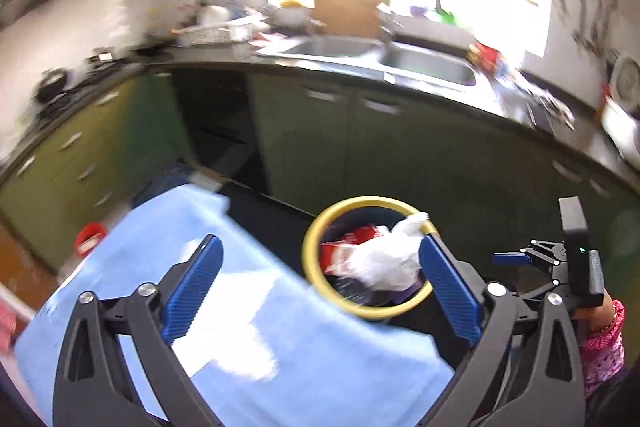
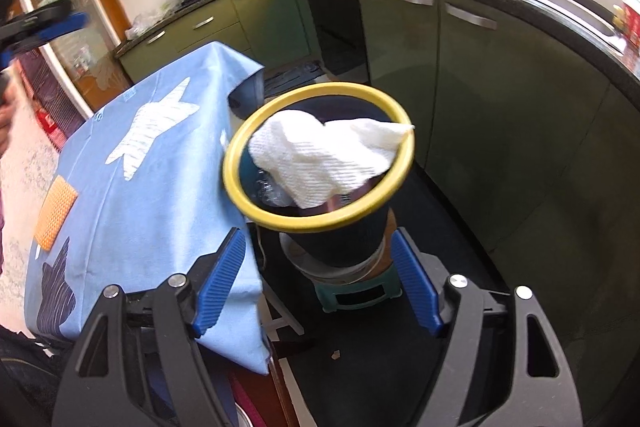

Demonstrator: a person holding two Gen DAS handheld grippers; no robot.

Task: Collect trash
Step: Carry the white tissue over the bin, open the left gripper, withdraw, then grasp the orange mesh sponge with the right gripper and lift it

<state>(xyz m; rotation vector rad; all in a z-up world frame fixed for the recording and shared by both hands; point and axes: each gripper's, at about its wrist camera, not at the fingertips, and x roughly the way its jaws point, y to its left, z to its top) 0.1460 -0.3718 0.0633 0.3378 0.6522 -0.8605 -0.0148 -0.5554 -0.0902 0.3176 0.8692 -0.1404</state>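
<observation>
The paper towel (image 2: 326, 161) lies crumpled across the bin (image 2: 318, 157) mouth; both claws, left (image 1: 320, 287) and right (image 2: 318, 287), gape empty; drop seemingly done; next, probably seek more trash.

A surface (image 2: 168, 195) draped in a light blue cloth (image 2: 120, 187) (white star and dark shapes printed on it) carries an orange mesh pad (image 2: 54, 213). Beside it, a small green stool (image 2: 356, 293) on the dark floor (image 2: 500, 267) bears the yellow-rimmed bin (image 2: 320, 223).

A crumpled white paper towel (image 2: 324, 159) fills most of the yellow-rimmed bin (image 2: 236, 163) mouth, the blue-clothed table (image 2: 132, 187) crowds its left, and dark floor (image 2: 460, 247) right of it lies open.
</observation>
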